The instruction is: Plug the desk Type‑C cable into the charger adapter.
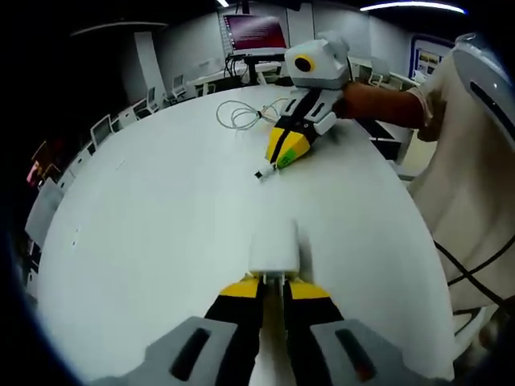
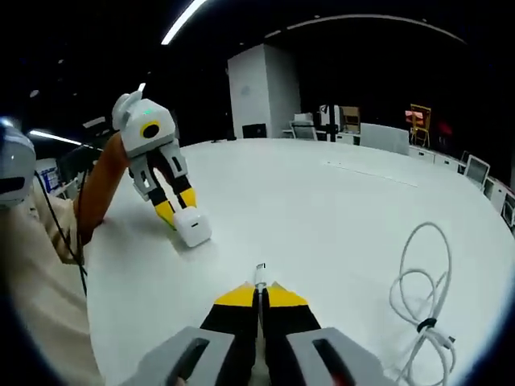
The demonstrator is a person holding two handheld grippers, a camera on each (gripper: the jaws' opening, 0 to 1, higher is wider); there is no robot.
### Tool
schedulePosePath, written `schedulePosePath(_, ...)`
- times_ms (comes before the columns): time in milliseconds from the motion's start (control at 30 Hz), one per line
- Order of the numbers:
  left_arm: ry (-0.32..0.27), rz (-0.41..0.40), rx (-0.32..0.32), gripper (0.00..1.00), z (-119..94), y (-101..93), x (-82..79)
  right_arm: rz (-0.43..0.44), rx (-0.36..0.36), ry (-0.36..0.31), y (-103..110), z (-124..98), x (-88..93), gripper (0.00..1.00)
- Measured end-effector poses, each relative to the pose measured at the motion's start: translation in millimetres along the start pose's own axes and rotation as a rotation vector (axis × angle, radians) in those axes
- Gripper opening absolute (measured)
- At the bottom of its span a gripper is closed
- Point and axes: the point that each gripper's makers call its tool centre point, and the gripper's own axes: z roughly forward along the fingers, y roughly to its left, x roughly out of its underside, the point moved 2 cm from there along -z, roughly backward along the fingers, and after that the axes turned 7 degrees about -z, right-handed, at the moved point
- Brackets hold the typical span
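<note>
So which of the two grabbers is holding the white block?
The left gripper: its jaws pinch the white charger adapter. The right gripper instead clamps the cable plug, whose silver tip pokes out.

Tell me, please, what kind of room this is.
Probably an office or meeting room. A large white table fills the foreground, white chairs line its far edge, and a lit monitor stands beyond it. Long ceiling light strips run overhead.
</note>
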Motion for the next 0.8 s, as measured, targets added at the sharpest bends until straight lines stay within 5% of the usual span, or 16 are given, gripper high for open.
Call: schedulePosePath(800, -0.003, 0.021, 0.001, 0.11, 0.6, -0.1, -1.5, 0.022, -0.314, 0.039, 2.2, -3.6, -19.6, 0.03)
